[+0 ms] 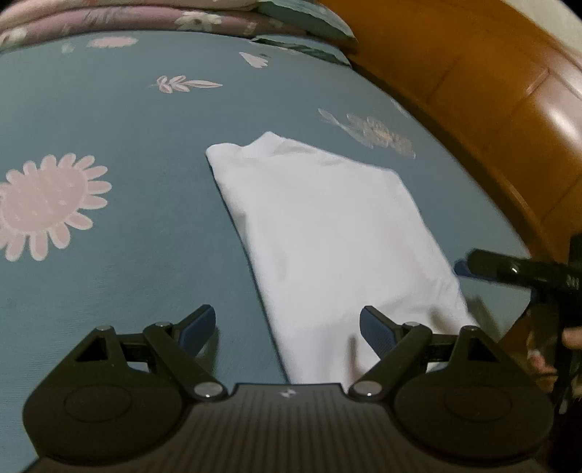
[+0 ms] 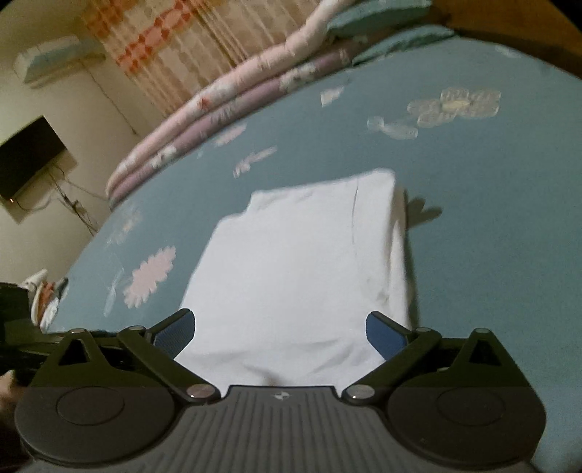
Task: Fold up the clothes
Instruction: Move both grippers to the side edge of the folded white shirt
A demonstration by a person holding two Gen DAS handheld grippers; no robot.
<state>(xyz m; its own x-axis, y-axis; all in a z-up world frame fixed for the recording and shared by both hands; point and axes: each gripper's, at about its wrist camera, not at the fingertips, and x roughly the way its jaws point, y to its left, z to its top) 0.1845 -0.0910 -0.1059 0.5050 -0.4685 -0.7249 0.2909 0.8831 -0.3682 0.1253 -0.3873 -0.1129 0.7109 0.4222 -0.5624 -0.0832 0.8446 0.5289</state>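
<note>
White folded garment [image 1: 327,233] lying flat on the blue flowered bedsheet [image 1: 127,152], mid-bed, one long rectangle running from near to far. Far end notched, maybe a collar, too soft to tell. Near end cut off under both gripper bodies, so that hem not visible.

Left hand-held gripper [image 1: 287,329] hovering over the near left edge of the garment, jaws standing wide apart, nothing between the pads. Right blue pad [image 1: 378,334] over white cloth, left pad [image 1: 198,327] over bare sheet; touching or just above, cannot tell.

Right hand-held gripper [image 2: 280,333] over the near end of the garment [image 2: 298,262], jaws spread wide, gripping nothing. Cloth filling the gap between the blue pads [image 2: 385,336]; contact not readable. In the left wrist view, only a dark blurred piece of that gripper [image 1: 523,273] poking in at the right edge, with a bit of the person's fingers [image 1: 571,336] below, mostly cropped.

Right side of the garment showing a thicker folded layer and a faint seam line, smeared by blur.

Far off: folded pink and mauve quilts [image 2: 232,109] along the far edge of the bed, teal pillow [image 1: 309,18] half cut off at the top. Wooden headboard [image 1: 473,91] at right. Patterned curtain [image 2: 174,47], dark wall screen [image 2: 29,160] with dangling cables, all blurry. Small heap at the left edge [image 2: 47,298], not identifiable.
</note>
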